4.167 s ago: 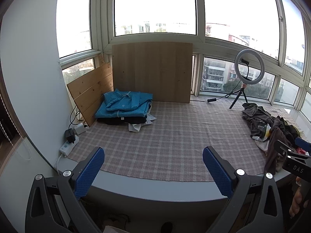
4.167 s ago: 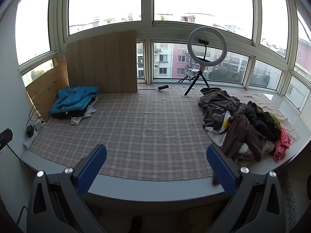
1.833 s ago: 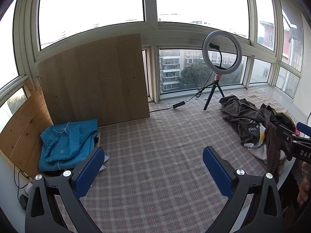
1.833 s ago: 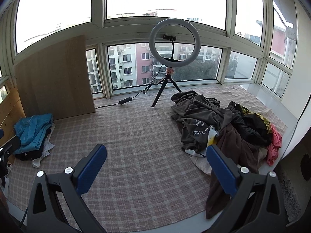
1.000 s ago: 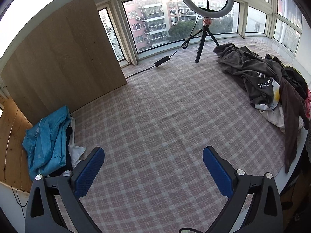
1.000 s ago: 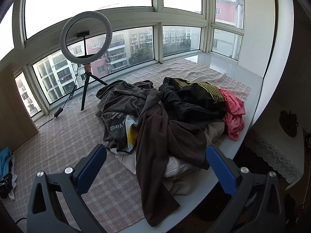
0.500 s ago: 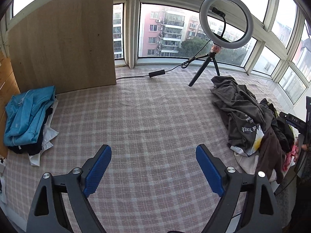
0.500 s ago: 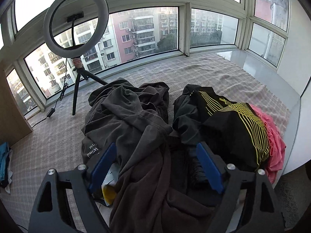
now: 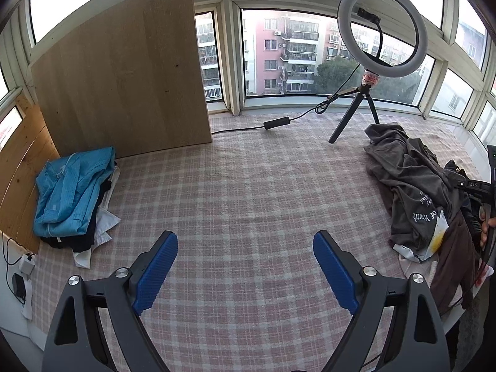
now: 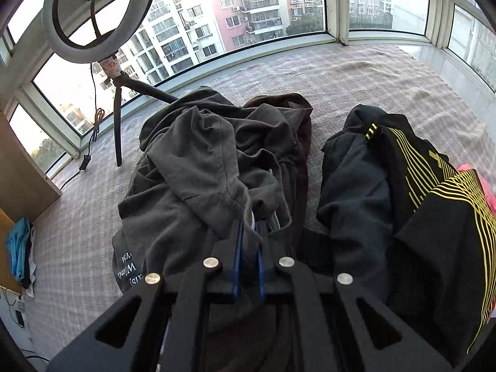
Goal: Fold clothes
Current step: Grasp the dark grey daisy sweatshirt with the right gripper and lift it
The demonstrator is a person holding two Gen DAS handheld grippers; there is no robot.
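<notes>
At the bottom centre, the right tool (image 10: 248, 238) is pinching the grey garment (image 10: 198, 167) atop the unfolded heap (image 9: 427, 198) at frame right. The left tool (image 9: 245, 266) is hovering spread over the plaid mat (image 9: 241, 192). Farther off at left, a folded stack (image 9: 71, 192) is lying finished; most clothes seemingly remain.

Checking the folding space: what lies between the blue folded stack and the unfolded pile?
Only bare checked mat between the blue stack and the pile, in the left wrist view.

White "of Youth" lettering shows on the grey shirt (image 9: 417, 192).
</notes>
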